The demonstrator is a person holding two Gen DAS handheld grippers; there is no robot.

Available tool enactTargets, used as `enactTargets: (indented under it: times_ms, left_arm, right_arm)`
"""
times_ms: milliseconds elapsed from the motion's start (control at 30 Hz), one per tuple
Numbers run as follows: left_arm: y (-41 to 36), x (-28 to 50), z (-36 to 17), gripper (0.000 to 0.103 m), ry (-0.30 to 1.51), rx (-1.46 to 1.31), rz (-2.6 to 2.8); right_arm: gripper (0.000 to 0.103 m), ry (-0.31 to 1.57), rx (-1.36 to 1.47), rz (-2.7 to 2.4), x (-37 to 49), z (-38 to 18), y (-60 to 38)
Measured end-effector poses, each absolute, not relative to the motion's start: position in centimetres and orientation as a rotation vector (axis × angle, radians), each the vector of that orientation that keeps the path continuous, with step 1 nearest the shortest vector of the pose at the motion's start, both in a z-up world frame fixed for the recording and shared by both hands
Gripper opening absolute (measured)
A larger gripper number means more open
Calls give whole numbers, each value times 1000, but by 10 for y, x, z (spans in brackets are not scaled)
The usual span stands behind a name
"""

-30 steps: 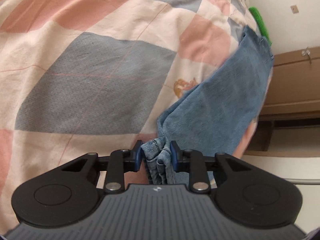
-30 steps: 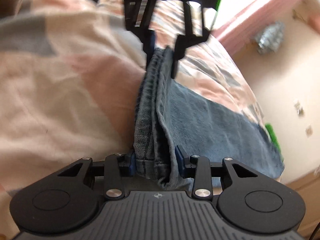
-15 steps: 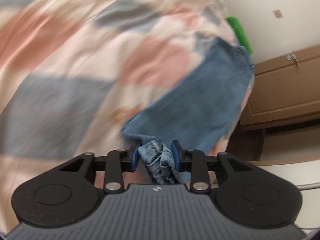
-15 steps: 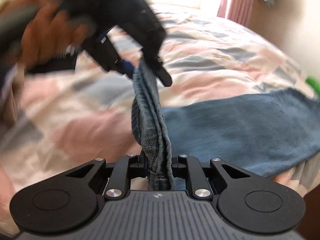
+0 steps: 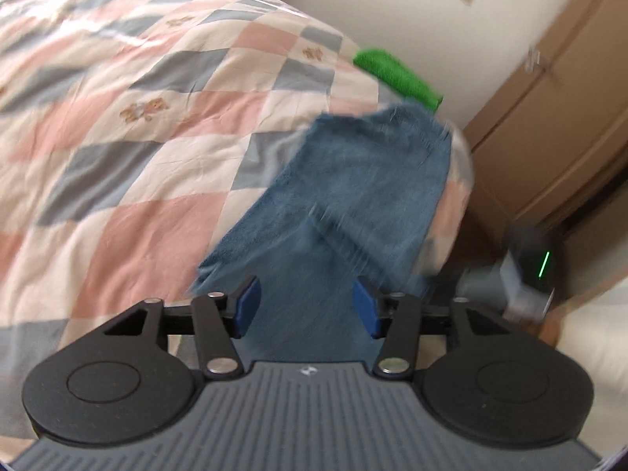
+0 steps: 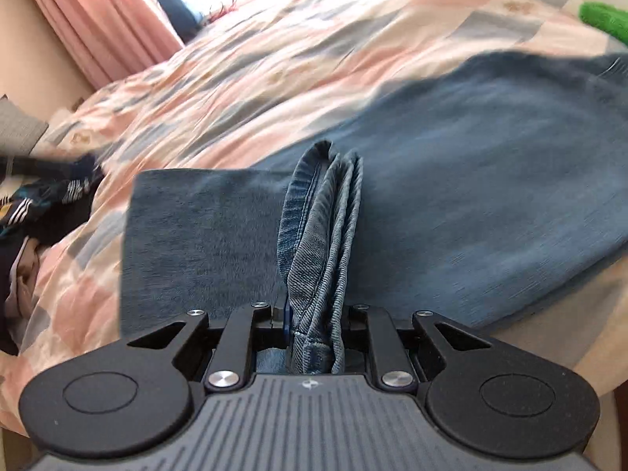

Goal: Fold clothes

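While the left gripper (image 5: 306, 306) stands released above the jeans (image 6: 490, 165) on the checked bedspread (image 5: 129, 117), the right gripper (image 6: 316, 329) clamps a bunched hem (fold seemingly laid), so release and smoothing appear due.

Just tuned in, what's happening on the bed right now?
A person with two handheld grippers is folding jeans on a checked quilt. The right gripper is shut on a bunched edge of the denim, held up from the rest of the jeans. The left gripper is open, with the jeans lying past its fingers. A green cloth sits at the bed's far corner and dark clothes lie off to one side.
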State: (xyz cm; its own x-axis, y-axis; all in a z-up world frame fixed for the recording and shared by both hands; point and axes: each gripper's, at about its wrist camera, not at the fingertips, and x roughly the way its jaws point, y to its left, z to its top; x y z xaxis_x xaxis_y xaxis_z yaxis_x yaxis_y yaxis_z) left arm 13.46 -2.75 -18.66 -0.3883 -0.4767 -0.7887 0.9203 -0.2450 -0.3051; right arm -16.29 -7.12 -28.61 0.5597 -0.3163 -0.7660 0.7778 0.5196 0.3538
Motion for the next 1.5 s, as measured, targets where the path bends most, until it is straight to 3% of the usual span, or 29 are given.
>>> enactTargets:
  times_ms: [300, 767, 1100, 1500]
  left_arm:
    - [-27, 57, -222, 51, 836, 883, -1791]
    - [-124, 26, -241, 51, 948, 840, -1796]
    - [-196, -29, -250, 51, 987, 837, -1830]
    - [-230, -101, -259, 51, 1009, 786, -1696]
  right_arm:
    - [16, 627, 724, -729, -231, -272, -162]
    - [15, 655, 632, -769, -266, -260, -230]
    - [15, 600, 679, -965, -372, -251, -317]
    - [15, 486, 764, -949, -464, -258, -387]
